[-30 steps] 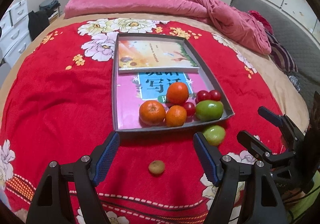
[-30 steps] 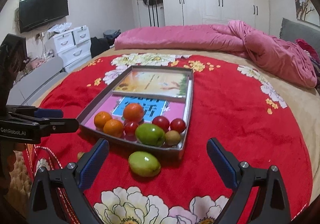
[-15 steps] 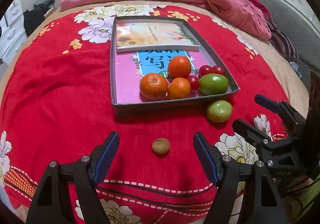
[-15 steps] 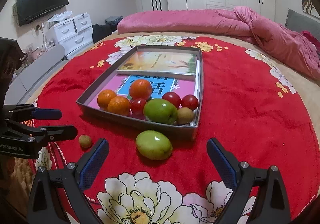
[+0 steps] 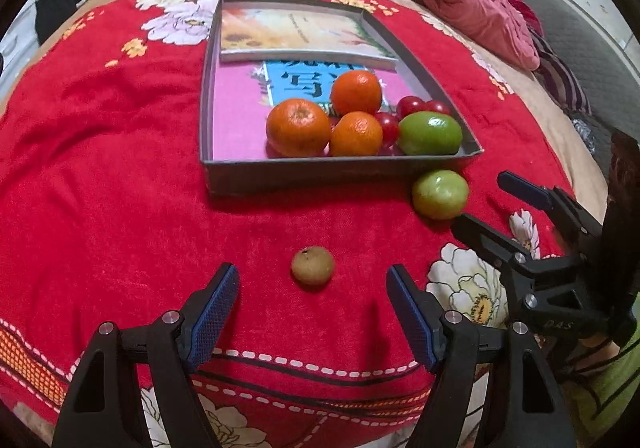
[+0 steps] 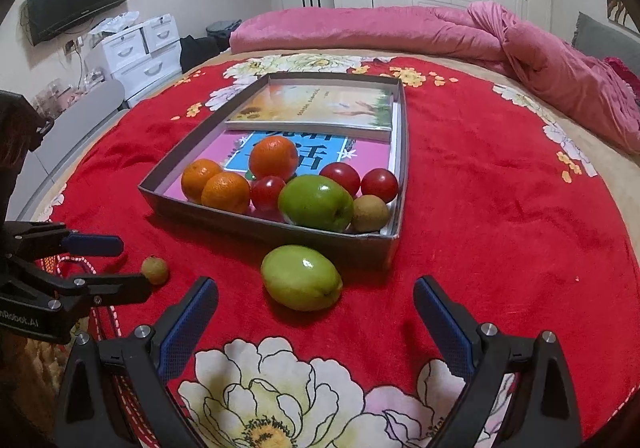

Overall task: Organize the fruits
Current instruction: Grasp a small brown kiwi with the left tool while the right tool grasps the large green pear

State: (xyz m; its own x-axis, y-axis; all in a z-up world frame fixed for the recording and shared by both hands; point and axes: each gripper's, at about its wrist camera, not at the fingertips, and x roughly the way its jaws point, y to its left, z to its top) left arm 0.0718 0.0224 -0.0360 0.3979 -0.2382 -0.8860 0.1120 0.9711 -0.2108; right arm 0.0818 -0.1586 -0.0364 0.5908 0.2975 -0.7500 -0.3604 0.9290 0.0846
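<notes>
I have two strays left on the red bedspread (image 5: 100, 168), both outside the tray (image 5: 206, 88): a small brown fruit (image 5: 312, 265) lying ahead of my left tool (image 5: 312, 288), whose jaws stand wide and empty to either side of it, and a green fruit (image 6: 301, 277) just beside the tray's near wall, ahead of my right tool (image 6: 316, 300), likewise wide with nothing between the pads. I judge the brown one light, firm and prone to roll, so I would pinch it across its middle. The green one looks smooth, glossy and heavier, possibly slippery; I would take it across its short axis. It is oval, with a highlight on top.
</notes>
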